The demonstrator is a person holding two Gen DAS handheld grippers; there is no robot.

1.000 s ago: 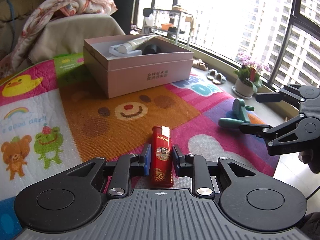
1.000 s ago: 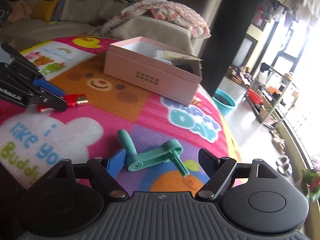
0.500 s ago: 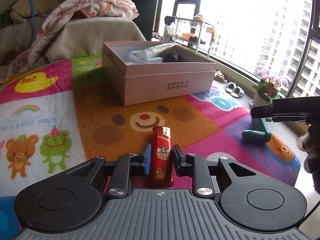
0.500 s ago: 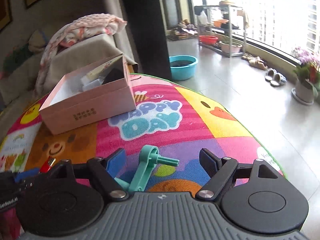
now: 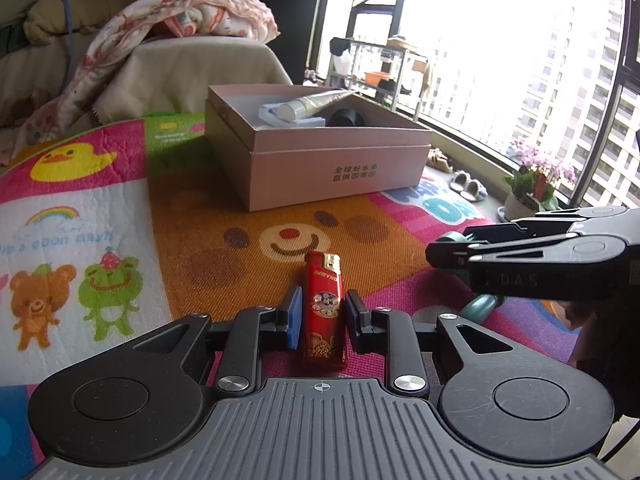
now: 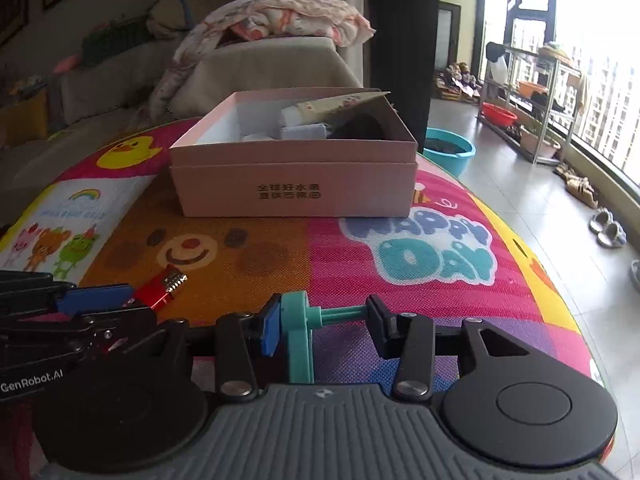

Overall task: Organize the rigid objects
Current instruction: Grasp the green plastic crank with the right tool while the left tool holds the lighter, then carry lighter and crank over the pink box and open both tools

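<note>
A red lighter stands upright between the pads of my left gripper, which is shut on it just above the colourful play mat. My right gripper is closing on a teal crank-shaped tool; its blue pad touches the tool's disc and the other finger meets the end of its rod. In the left wrist view the right gripper reaches in from the right, with the teal tool partly hidden under it. The left gripper and lighter show at the right wrist view's left.
An open pink box sits ahead on the mat and holds a tube, a white piece and a dark object. A covered sofa with a blanket stands behind. Off the mat's right edge lie a blue basin, slippers and a flower pot.
The right gripper has swung round to face the box and its jaws have come in onto the teal tool. The left gripper still holds the lighter in the same spot.
</note>
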